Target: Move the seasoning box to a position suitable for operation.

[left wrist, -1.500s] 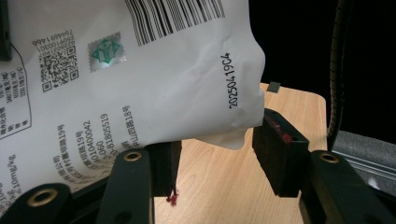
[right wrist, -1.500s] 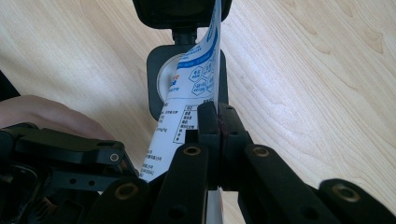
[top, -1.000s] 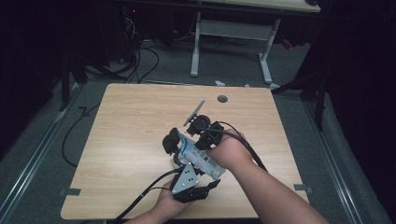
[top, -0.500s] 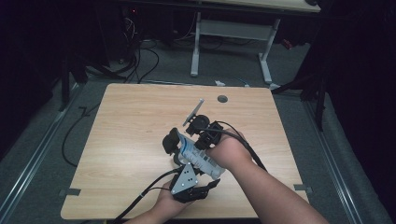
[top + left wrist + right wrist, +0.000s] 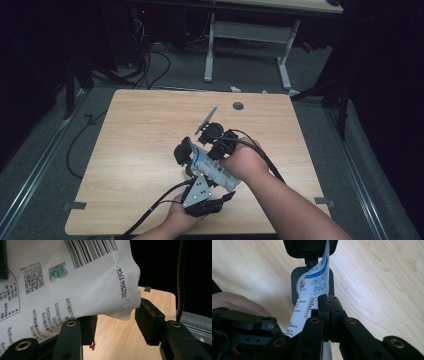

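nothing moved: both tools grip white printed pouch (image 5: 212, 169), contents unseen

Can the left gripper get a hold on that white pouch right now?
Probably yes. The white pouch already hangs between the left gripper's jaws, one pad touching its corner, nothing blocking. The right gripper pinches its edge.

Pale wood-grain table (image 5: 140, 145) with a smooth matt top, white printed pouch (image 5: 75, 277) of smooth, faintly glossy creased plastic film, matt black plastic left gripper (image 5: 117, 322) with brass-coloured rivets and dull foam-like pads (image 5: 147, 320)
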`<action>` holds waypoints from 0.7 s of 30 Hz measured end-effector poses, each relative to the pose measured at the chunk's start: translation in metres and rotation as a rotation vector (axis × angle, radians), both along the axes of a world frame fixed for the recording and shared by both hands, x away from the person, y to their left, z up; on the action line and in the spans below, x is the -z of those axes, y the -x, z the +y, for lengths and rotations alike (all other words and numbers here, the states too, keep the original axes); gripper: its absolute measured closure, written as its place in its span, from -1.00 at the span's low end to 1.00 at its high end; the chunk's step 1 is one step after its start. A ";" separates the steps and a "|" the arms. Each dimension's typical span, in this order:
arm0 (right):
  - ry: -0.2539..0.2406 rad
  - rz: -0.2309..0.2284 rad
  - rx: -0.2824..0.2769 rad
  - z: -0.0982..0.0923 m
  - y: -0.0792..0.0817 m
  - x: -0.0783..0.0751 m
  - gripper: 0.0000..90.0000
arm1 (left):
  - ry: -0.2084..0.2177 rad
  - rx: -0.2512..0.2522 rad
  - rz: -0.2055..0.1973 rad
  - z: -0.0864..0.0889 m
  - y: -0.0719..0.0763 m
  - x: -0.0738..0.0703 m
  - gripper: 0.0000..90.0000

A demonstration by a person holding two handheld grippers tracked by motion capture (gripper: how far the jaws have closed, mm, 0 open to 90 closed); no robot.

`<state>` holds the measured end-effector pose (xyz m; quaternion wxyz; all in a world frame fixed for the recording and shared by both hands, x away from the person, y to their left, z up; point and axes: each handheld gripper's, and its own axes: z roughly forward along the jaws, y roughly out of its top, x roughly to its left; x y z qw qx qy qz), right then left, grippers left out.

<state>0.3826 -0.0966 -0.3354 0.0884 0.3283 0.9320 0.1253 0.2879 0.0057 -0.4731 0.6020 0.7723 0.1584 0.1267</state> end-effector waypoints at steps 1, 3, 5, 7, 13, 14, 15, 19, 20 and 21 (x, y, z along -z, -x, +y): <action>-0.001 0.003 0.003 0.000 0.000 0.000 1.00 | 0.000 0.000 0.000 0.000 0.000 0.000 0.19; -0.001 0.003 0.003 0.000 0.000 0.000 1.00 | 0.000 0.000 0.000 0.000 0.000 0.000 0.19; -0.001 0.000 -0.001 0.000 0.000 0.000 1.00 | 0.001 0.000 0.000 0.000 0.000 0.000 0.19; -0.001 0.002 0.002 0.000 0.000 0.000 1.00 | 0.001 -0.001 -0.001 0.000 0.000 0.000 0.19; 0.000 -0.003 0.000 0.000 0.000 0.000 1.00 | 0.001 0.000 -0.002 0.000 0.000 0.000 0.19; 0.000 -0.003 -0.001 0.000 0.000 0.000 1.00 | 0.001 0.000 -0.002 0.000 0.000 0.000 0.19; 0.001 -0.003 0.002 0.000 0.000 0.000 1.00 | 0.001 0.000 -0.002 0.000 0.000 0.000 0.19; 0.001 -0.003 0.002 0.000 0.000 0.000 1.00 | 0.002 0.000 -0.002 0.000 0.000 0.000 0.19; 0.000 -0.003 0.002 0.000 0.000 0.000 1.00 | 0.001 0.000 -0.003 0.000 0.000 0.000 0.19; 0.001 -0.005 0.000 0.000 0.000 0.000 1.00 | 0.002 0.000 -0.003 0.000 0.000 0.000 0.19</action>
